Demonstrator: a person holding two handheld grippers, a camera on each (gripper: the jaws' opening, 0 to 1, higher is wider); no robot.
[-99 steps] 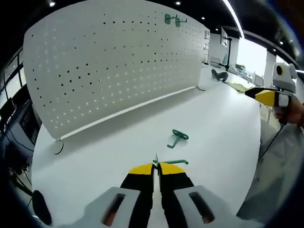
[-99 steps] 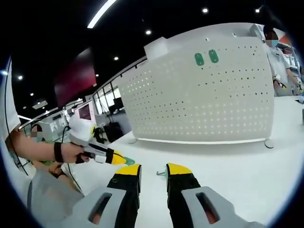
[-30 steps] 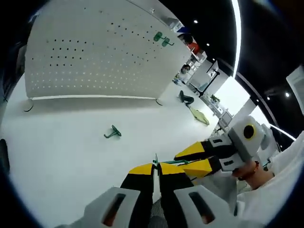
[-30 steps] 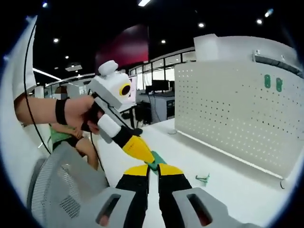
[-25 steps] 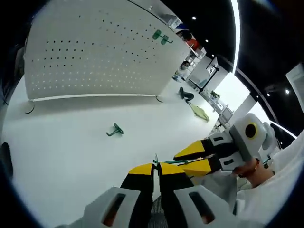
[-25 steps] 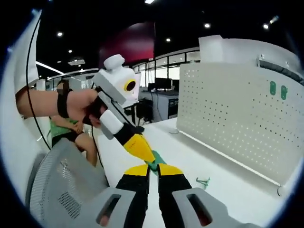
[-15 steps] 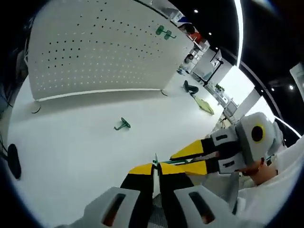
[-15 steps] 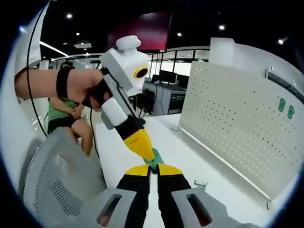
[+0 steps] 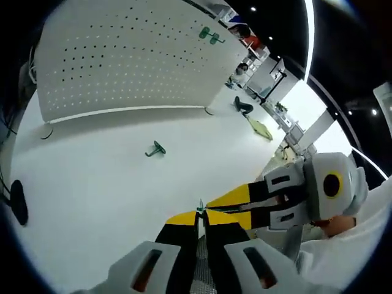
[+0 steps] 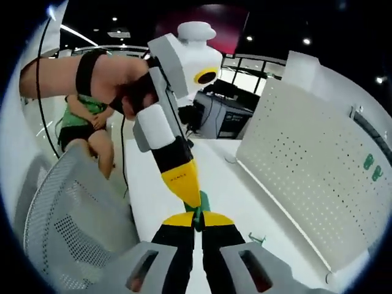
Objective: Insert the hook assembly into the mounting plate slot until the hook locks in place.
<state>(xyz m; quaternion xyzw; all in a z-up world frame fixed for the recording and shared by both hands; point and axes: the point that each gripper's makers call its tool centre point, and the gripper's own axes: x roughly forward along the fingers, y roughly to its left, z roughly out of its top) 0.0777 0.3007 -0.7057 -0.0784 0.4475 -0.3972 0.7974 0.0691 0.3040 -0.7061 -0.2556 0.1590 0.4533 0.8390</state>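
Gripping one small green hook assembly (image 10: 198, 205) from opposite sides, both grippers meet above the near edge of a white table (image 9: 92, 184). In the left gripper view, the left gripper (image 9: 200, 215) has its yellow-tipped jaws pressed nearly together on a thin green sliver of the part, while the right gripper (image 9: 236, 204) reaches in from the right, its jaws also closed on it. In the right gripper view, the left gripper's yellow tip comes down from above onto the same green piece. A second green hook (image 9: 155, 149) lies alone on the table, well apart. Far behind it stands the white pegboard mounting plate (image 9: 122, 55), with two green hooks (image 9: 209, 34) already hung near its top edge. The held part is largely hidden by the jaws, so its orientation is probably not readable. With two grips on so small a piece, any uneven pull could twist it loose or drop it.
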